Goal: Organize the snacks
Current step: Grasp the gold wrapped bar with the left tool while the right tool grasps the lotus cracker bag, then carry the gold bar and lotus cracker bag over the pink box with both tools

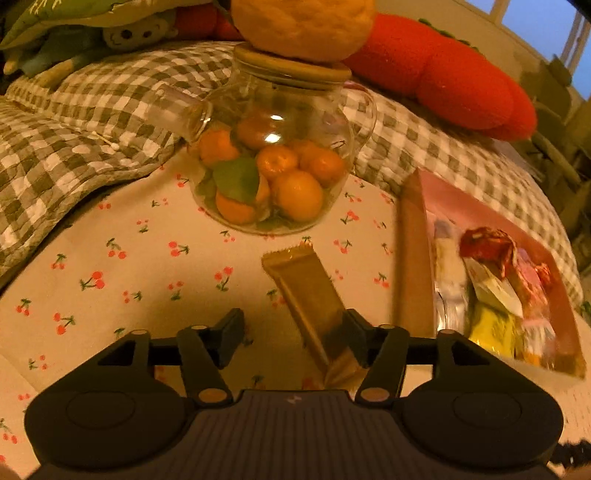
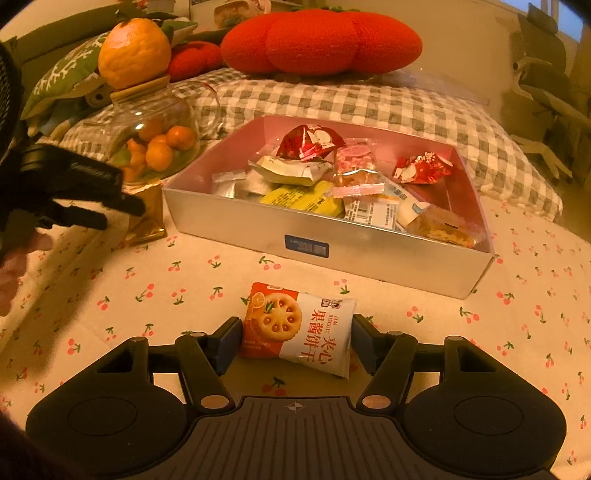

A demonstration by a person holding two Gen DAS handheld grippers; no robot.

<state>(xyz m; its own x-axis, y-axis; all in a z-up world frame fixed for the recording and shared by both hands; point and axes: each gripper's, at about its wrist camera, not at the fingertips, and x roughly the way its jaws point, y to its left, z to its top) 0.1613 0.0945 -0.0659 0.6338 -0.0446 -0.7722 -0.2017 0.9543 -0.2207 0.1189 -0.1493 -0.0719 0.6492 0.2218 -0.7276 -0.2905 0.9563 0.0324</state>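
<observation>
A gold snack bar (image 1: 314, 295) lies on the cherry-print cloth. My left gripper (image 1: 293, 338) is open around its near end, the right finger touching it. The bar also shows in the right wrist view (image 2: 147, 218), under the left gripper (image 2: 122, 206). A jam biscuit packet (image 2: 299, 328), white and orange, lies between the open fingers of my right gripper (image 2: 293, 343). The pink-lined box (image 2: 332, 236) holds several wrapped snacks; it also shows in the left wrist view (image 1: 413, 258) at the right.
A glass teapot of small oranges (image 1: 273, 162) with a large orange (image 1: 303, 26) on its lid stands behind the gold bar. A checked quilt (image 1: 74, 122) and a red plush cushion (image 2: 321, 40) lie behind the box.
</observation>
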